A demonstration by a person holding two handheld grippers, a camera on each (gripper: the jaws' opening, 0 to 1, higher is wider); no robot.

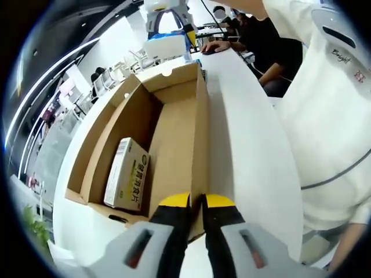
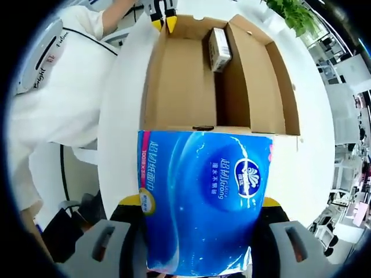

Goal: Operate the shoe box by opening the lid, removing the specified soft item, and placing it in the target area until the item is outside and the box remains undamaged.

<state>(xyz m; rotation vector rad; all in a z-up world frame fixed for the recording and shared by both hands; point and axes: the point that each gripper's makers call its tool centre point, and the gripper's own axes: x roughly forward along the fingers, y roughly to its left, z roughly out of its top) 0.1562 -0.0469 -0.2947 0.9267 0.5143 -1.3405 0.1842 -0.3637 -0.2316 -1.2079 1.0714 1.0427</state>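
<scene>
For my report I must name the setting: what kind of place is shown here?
Probably an open office or lab. A long white table holds the open cardboard box; behind it, a seated person works at the table, with chairs and desks beyond, and a green plant stands nearby.

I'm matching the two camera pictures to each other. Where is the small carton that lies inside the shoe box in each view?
Left gripper view: the small carton lies on the box floor, lower left, beyond the closed left gripper.
Right gripper view: the small carton is at top centre, against the inner wall, above the blue tissue pack in the right gripper.
Shared landmark: the open shoe box.
</scene>
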